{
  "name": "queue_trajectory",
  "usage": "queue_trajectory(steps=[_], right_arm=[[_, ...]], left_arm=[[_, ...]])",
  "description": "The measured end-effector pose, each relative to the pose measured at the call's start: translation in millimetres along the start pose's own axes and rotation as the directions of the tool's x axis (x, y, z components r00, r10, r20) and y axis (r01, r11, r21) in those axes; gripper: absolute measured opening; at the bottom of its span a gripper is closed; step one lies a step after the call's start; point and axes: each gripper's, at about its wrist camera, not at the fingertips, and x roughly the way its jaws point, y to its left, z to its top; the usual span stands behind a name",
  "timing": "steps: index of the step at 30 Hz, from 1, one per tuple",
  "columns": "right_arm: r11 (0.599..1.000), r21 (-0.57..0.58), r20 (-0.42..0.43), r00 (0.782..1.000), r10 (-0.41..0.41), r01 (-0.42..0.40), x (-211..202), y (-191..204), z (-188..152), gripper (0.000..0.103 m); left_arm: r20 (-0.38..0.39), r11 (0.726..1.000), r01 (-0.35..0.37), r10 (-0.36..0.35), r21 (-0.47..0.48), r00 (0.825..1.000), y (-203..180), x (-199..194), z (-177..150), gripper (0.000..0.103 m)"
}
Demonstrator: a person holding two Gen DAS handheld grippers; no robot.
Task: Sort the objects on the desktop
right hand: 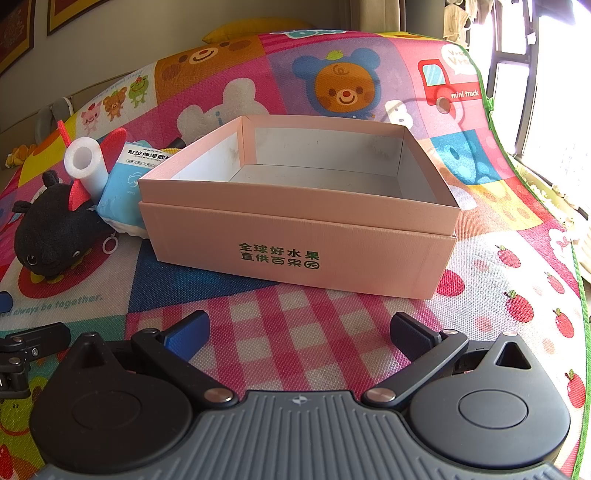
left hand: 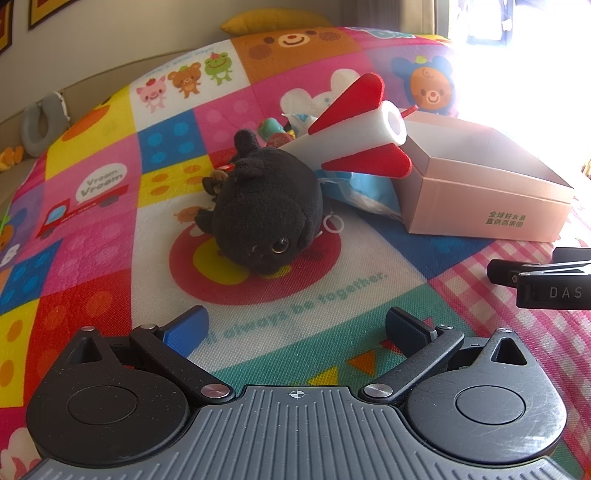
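A black plush toy point(left hand: 264, 212) lies on the colourful play mat, straight ahead of my open left gripper point(left hand: 295, 328), which holds nothing. Behind the plush leans a white foam rocket with red fins point(left hand: 354, 136), resting on a blue packet point(left hand: 362, 188). The pink cardboard box point(right hand: 295, 236) stands open with nothing inside, right in front of my open right gripper point(right hand: 299, 332). In the right wrist view the black plush toy point(right hand: 51, 236), the foam rocket point(right hand: 86, 162) and the blue packet point(right hand: 125, 184) sit left of the box. The pink box point(left hand: 480, 192) is at the right in the left wrist view.
Small toys point(left hand: 275, 131) lie behind the plush. The right gripper's body point(left hand: 543, 280) shows at the right edge of the left wrist view. A yellow cushion point(right hand: 255, 27) lies past the mat's far edge. A window point(right hand: 546, 74) is on the right.
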Motion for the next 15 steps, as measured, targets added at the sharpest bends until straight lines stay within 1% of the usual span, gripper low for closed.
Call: queue_trajectory(steps=[15], right_arm=[[1.000,0.001,-0.005,1.000,0.005,-0.005,-1.2,-3.0,0.2,0.103]], left_arm=[[0.000,1.000,0.001,-0.001,0.001,1.000,0.7,-0.1,-0.1,0.103]])
